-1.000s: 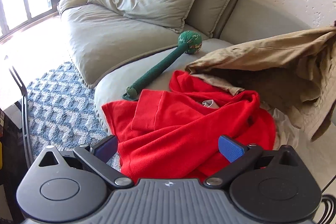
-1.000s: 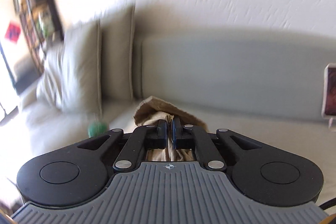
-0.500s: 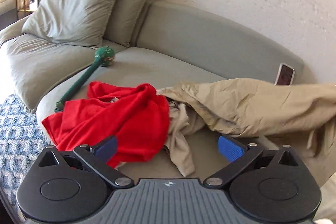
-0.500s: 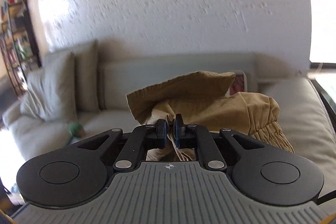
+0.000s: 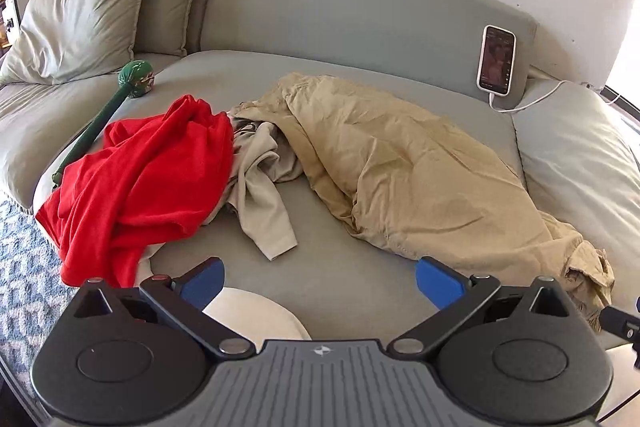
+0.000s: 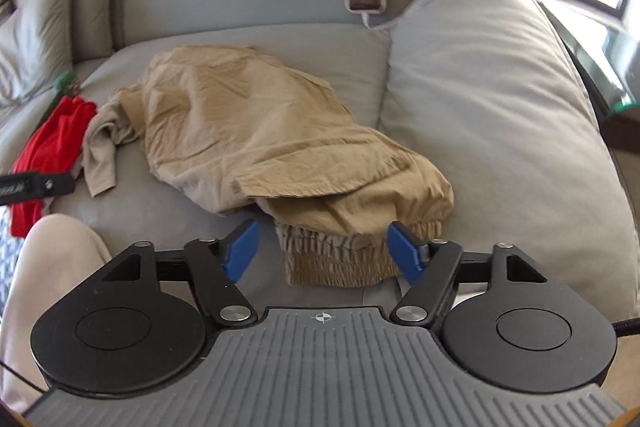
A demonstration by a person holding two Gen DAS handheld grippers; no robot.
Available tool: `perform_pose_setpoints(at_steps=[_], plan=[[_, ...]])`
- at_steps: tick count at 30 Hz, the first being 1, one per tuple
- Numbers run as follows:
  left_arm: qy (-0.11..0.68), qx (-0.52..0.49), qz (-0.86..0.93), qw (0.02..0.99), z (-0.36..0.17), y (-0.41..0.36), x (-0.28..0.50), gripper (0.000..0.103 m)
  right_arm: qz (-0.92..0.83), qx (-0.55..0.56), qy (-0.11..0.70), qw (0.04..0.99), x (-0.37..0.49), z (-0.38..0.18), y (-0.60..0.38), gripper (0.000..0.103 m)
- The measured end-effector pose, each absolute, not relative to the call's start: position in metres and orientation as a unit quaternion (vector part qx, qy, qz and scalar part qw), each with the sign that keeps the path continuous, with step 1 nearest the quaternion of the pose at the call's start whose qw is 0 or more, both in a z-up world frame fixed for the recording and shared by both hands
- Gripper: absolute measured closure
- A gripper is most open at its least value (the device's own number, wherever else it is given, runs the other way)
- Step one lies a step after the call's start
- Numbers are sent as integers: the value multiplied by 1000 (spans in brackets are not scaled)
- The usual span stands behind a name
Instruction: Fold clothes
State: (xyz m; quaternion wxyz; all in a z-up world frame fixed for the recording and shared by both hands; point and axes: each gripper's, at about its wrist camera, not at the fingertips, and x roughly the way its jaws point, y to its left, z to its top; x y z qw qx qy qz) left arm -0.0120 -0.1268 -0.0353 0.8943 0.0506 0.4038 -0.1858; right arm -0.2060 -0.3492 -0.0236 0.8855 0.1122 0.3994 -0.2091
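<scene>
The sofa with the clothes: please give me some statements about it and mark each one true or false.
1. The tan trousers lie spread on the sofa. True.
2. The red garment lies on top of the tan trousers. False: it lies beside them, toward the pillows.
3. A phone leans against the backrest with a cable plugged in. True.
4. The right gripper is clamped on the elastic waistband. False: its jaws are opening, the waistband loose between them.
5. The left gripper holds the red garment. False: it is open and empty.
</scene>
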Motion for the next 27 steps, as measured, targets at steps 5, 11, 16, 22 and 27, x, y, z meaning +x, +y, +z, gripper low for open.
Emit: perform_pose_setpoints(at_steps=[5, 11, 16, 22, 27], plan=[[394, 37, -135, 909, -25, -108, -3, 1, -135, -85, 391, 907, -172, -22, -294, 20], [392, 35, -80, 916, -29, -76, 5, 1, -66, -231, 413, 879, -116, -48, -247, 18], [412, 20, -71, 908, -40, -59, 10, 1, -31, -328, 459, 825, -83, -99, -229, 19], [397, 19, -85, 914, -34, -63, 8, 1, -41, -391, 490, 778, -55, -130, -226, 91], [370, 17, -112, 922, -12, -75, 4, 1, -44, -114, 444, 888, -33, -33, -272, 102]])
